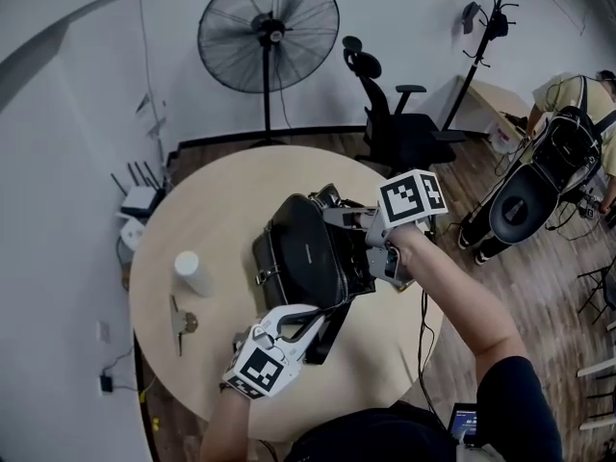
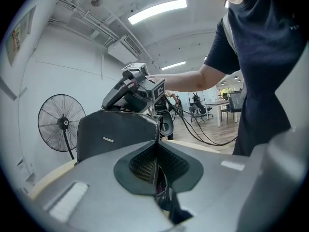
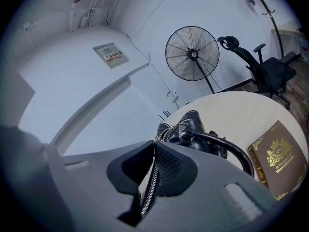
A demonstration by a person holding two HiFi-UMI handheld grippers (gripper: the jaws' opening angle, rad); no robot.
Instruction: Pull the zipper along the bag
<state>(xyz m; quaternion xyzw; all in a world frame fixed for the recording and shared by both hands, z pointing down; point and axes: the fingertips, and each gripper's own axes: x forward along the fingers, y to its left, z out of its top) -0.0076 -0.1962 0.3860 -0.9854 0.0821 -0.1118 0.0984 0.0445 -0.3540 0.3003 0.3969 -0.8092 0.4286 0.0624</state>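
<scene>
A black leather bag [image 1: 306, 253] lies in the middle of the round table [image 1: 221, 210]. My left gripper [image 1: 315, 318] is at the bag's near end, shut on a dark strip of the bag [image 2: 159, 185] that sits between its pads. My right gripper [image 1: 332, 210] reaches over the far end of the bag. It is shut on the zipper [image 3: 148, 190], whose metal teeth run between its pads. The bag's far end [image 3: 186, 127] and its black handle [image 3: 227, 146] show just past the right jaws. In the left gripper view the bag's side [image 2: 116, 132] stands ahead, with the right gripper [image 2: 137, 88] above it.
A white cup [image 1: 192, 271] and some keys [image 1: 182, 323] lie on the table's left part. A brown book [image 3: 276, 159] lies beside the bag on the right. A standing fan [image 1: 269, 32], an office chair [image 1: 399, 123] and a coat stand [image 1: 481, 41] are beyond the table.
</scene>
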